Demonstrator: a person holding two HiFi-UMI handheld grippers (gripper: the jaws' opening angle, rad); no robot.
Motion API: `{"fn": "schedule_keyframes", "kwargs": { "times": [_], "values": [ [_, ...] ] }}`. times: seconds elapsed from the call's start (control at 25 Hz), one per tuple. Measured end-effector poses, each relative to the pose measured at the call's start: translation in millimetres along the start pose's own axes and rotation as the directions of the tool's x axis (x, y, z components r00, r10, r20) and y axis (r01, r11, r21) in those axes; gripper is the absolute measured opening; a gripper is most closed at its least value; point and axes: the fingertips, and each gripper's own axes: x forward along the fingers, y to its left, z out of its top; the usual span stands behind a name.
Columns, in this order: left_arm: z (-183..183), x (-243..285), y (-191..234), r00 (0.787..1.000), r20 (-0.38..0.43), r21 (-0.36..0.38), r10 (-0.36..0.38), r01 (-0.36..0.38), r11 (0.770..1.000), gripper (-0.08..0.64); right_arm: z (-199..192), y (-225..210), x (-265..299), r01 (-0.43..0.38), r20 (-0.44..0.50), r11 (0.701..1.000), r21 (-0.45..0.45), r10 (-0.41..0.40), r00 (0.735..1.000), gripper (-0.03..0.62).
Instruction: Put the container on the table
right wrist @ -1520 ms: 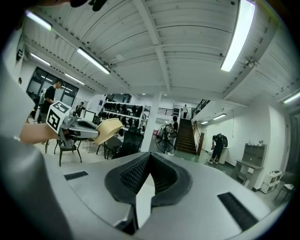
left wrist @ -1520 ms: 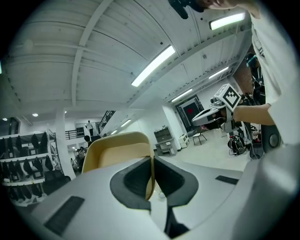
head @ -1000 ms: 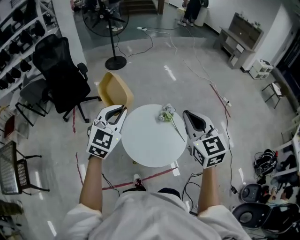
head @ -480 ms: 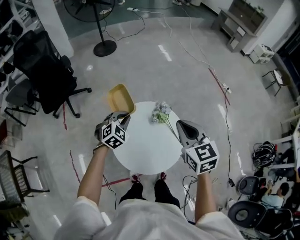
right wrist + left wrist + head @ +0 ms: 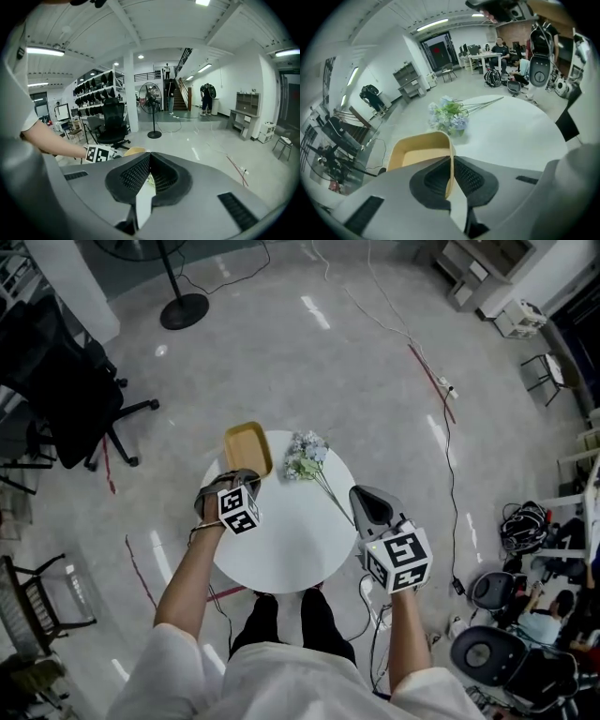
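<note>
A tan, shallow container [image 5: 247, 446] hangs at the far left edge of the round white table [image 5: 281, 545], partly over it. My left gripper [image 5: 245, 476] is shut on its near wall. In the left gripper view the jaws pinch that thin wall [image 5: 451, 176] of the container [image 5: 417, 152]; I cannot tell whether its base touches the table [image 5: 515, 133]. A bunch of pale blue flowers [image 5: 305, 457] lies on the table just right of the container. My right gripper [image 5: 362, 499] is shut and empty at the table's right edge.
A black office chair [image 5: 66, 381] and a fan stand [image 5: 183, 310] are on the floor to the far left. Cables and red tape lines cross the floor. Bags and gear [image 5: 511, 587] lie at the right. People sit at a desk [image 5: 501, 47] in the distance.
My left gripper has carried the container from over the floor beside the table to its far left edge, close to the flowers. The right gripper has stayed near the right edge.
</note>
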Motion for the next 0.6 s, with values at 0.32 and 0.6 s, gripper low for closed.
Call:
{"fn": "schedule_keyframes", "kwargs": {
  "times": [0.32, 0.6],
  "values": [
    [-14.2, 39.3, -18.8, 0.998, -0.042, 0.112, -0.041, 0.045, 0.993, 0.034, -26.1, -15.3, 9.4, 0.093, -0.039, 0.995, 0.038, -0.091, 0.995, 0.000],
    [9.9, -10.1, 0.8, 0.998, 0.055, -0.021, -0.003, 0.004, 1.000, 0.098, 8.9, -19.2, -1.1, 0.065, 0.022, 0.998, 0.003, -0.065, 0.998, 0.000]
  ]
}}
